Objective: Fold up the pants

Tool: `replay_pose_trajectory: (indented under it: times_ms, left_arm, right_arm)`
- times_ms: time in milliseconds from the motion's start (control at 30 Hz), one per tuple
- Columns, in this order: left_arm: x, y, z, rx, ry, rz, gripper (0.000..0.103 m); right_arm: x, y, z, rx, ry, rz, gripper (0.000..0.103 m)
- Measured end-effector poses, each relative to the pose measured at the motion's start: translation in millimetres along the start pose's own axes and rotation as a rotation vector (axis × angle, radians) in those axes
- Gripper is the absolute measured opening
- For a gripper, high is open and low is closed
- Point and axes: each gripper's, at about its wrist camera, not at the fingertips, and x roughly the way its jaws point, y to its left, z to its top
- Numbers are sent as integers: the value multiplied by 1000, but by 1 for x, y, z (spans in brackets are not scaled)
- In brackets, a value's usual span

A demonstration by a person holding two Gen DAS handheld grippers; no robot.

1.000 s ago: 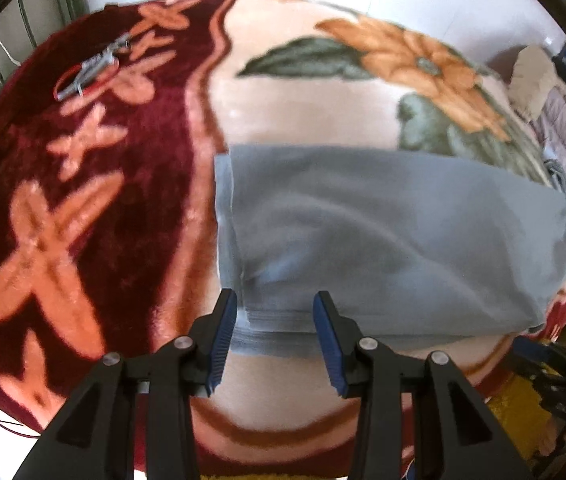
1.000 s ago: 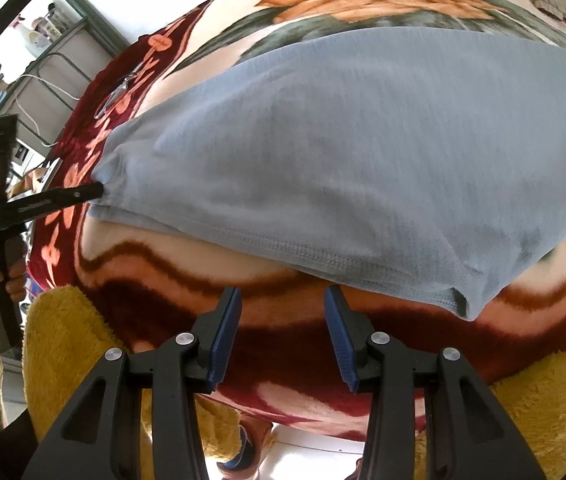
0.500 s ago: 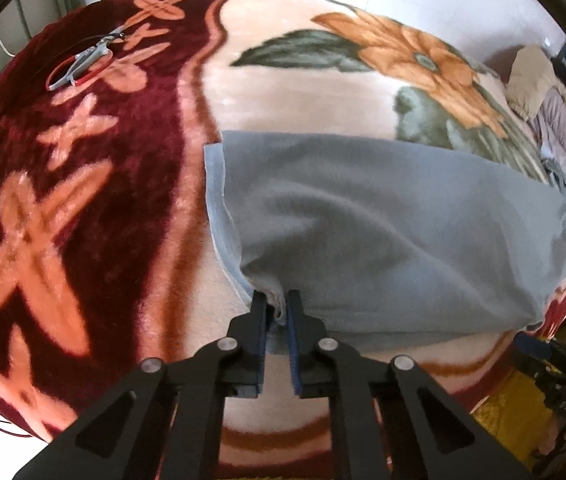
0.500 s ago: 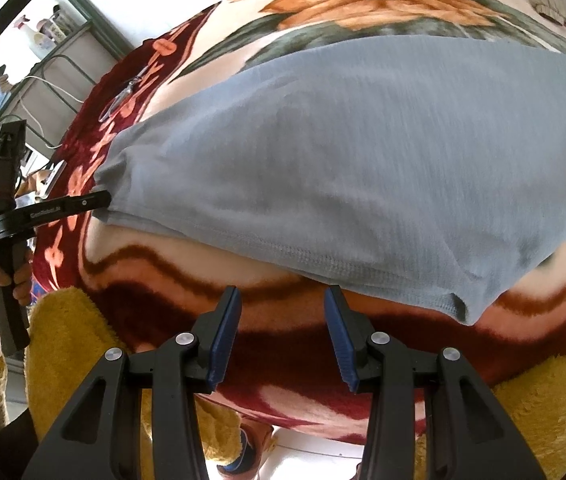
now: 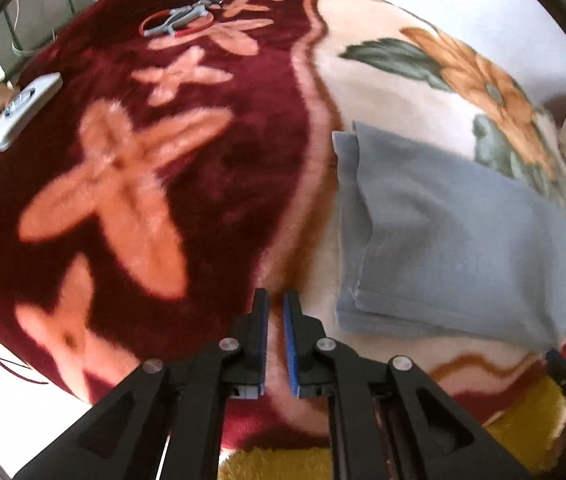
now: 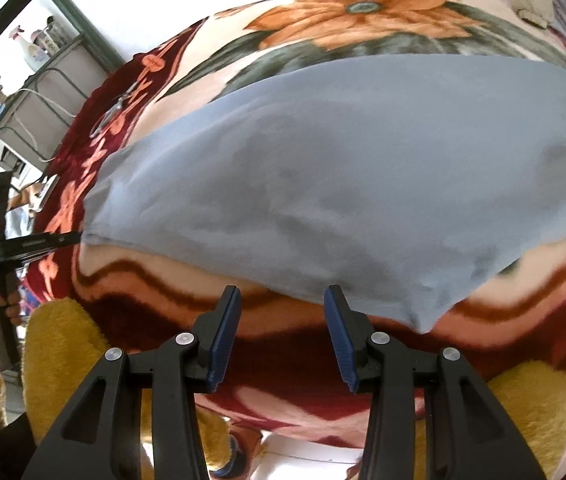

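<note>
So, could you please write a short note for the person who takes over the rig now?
Left gripper: shut, empty, over the blanket, beside one end of the pants.
Right gripper: open, empty, at the pants' near edge.
Pants: grey, flat on the blanket, two layers showing at one end, so apparently folded once already.
Left to do: probably grip the pants and fold them again.

pants (image 5: 463, 240): on blanket (image 5: 203, 184), right of left tongs (image 5: 275, 304)
scissors (image 5: 181, 22): far ahead, left
right tongs (image 6: 282, 300): just before pants' hem
</note>
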Motion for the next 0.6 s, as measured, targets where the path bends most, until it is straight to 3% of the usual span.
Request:
replay_pose_trajectory:
  times_ms: [133,200,267,400,433,533,600]
  left_arm:
    - [-17,-17,-4,76,-38,-25,11]
    - [-24,-32,-3,110,-57,-65,25]
    - [-25,-51,1,140,-73,-110,33]
    - [-5,-92,15,183,-31,-198,37]
    - [3,-99,18,192,-13,-196,37]
    - [26,-111,15,251,30,-86,37]
    - [25,-110,11,279,25,-52,36]
  right_arm:
    - [-7,-8,2,-1,-1,-11,45]
    - [-10,-13,3,17,-3,2,45]
    - [-13,-20,7,58,-10,26,45]
    - [-9,-30,19,122,-29,43,45]
    - [-4,-33,20,139,-16,49,45]
    - [18,-33,9,161,82,49,45]
    - [27,-18,-9,73,126,15,45]
